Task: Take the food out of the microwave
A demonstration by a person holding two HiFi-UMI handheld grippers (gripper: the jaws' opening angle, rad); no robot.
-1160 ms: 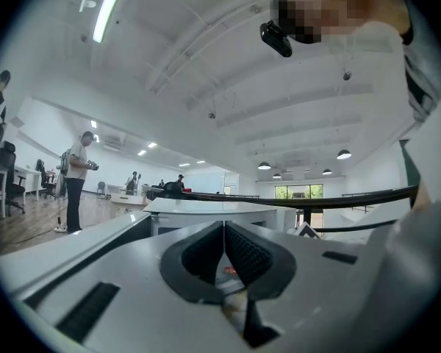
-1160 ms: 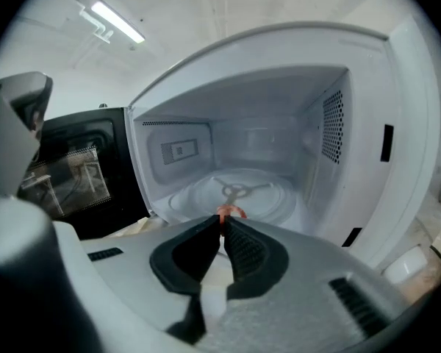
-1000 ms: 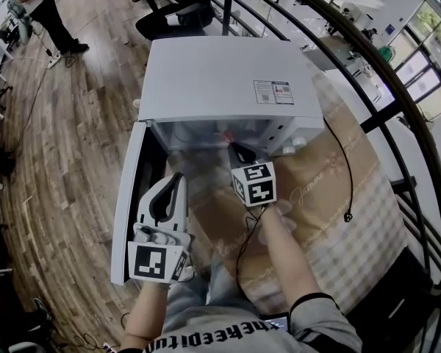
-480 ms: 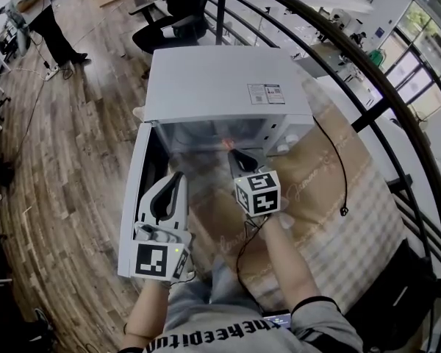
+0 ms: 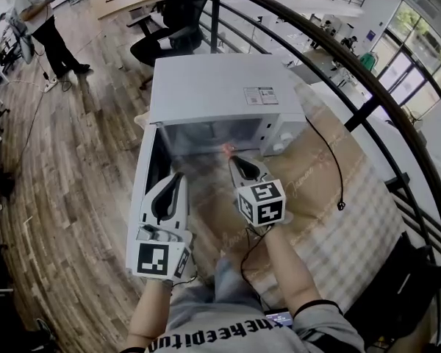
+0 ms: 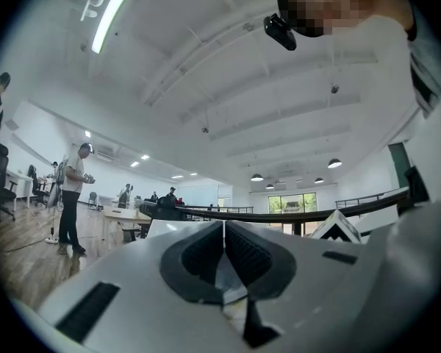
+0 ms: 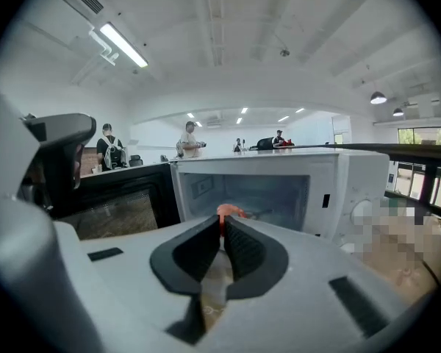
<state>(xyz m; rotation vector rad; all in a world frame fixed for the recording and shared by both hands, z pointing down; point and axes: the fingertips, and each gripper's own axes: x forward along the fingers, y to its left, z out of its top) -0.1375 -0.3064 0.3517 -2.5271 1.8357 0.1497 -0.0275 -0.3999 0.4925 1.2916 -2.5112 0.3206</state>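
The white microwave (image 5: 220, 87) stands with its door (image 5: 148, 190) swung out to the left and its cavity (image 7: 257, 190) lit. My right gripper (image 5: 231, 157) is just in front of the opening, shut on a small orange piece of food (image 5: 226, 149) at its tips. In the right gripper view that food (image 7: 229, 211) pokes up between the closed jaws of the right gripper (image 7: 223, 225). My left gripper (image 5: 178, 176) hovers over the open door, shut and holding nothing. In the left gripper view the left gripper (image 6: 224, 230) points upward toward the ceiling.
The microwave sits on a table with a beige patterned cloth (image 5: 331, 197); a black cord (image 5: 331, 175) trails over it. A dark curved railing (image 5: 367, 109) runs at the right. An office chair (image 5: 169, 20) stands behind the microwave, and a person (image 5: 40, 20) stands far left.
My right gripper has drawn back from the microwave's opening toward me with the orange food in its tips. The left gripper has stayed over the door.
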